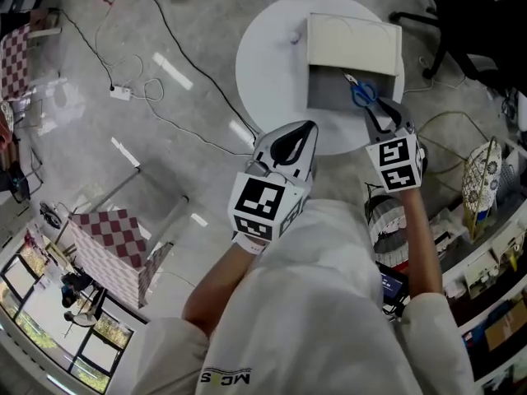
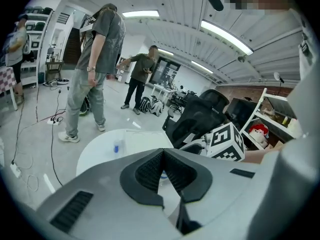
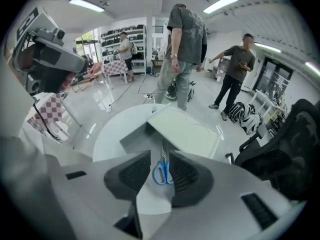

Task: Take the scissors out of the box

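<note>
Left gripper [image 1: 310,127]: fingers closed on nothing, at desk [image 1: 262,68] edge. Scissors [image 1: 362,94] lie flat in the open box [image 1: 326,95]. Right gripper [image 1: 385,113]: fingers apart, just short of the blue handles. Risk: pinching one loop only, so the blades swing or slip; fingers may also scrape the box floor.

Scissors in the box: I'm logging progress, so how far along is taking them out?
Done: the grey box stands open, its white lid up. In hand: the right hand-held gripper, jaws apart, is lined up on the blue-handled scissors, which lie inside the box. Remaining: closing on them and lifting them out. The left hand-held gripper is shut and empty.
</note>
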Tool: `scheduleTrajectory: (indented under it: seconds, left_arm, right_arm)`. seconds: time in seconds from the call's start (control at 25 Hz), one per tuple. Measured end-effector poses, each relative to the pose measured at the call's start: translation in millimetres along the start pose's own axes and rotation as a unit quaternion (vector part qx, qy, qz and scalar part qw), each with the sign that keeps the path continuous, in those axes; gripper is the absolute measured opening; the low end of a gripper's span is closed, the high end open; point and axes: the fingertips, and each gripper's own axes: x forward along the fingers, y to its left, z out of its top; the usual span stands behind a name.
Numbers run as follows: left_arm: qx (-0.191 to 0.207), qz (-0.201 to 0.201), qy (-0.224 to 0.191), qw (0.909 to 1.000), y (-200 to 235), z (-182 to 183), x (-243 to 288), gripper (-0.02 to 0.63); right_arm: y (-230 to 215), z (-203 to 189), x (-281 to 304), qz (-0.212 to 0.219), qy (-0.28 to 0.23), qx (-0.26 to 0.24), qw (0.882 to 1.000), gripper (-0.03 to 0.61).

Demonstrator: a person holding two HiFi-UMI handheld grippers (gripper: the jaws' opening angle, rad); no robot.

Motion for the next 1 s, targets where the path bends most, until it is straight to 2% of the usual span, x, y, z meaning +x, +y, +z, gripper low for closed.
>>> scheduleTrajectory:
  seconds: [0.52, 0.84, 1.0]
  left_arm:
    - [-0.018, 0.013, 0.024, 0.9995, 30, -36, 30, 0.011]
    - [-0.021, 0.002, 0.036, 0.9991, 39, -49, 45, 0.011]
    - [-0.024, -0.002, 0.043, 0.9988, 44, -53, 49, 0.011]
  right_arm:
    - [-1, -42, 75, 0.029, 0.109, -0.015, 0.994, 0.170]
    - [-5, -71, 103, 0.022, 0.179, -0.030, 0.983, 0.170]
    - [-9, -79, 115, 0.016, 0.198, -0.043, 0.979, 0.170]
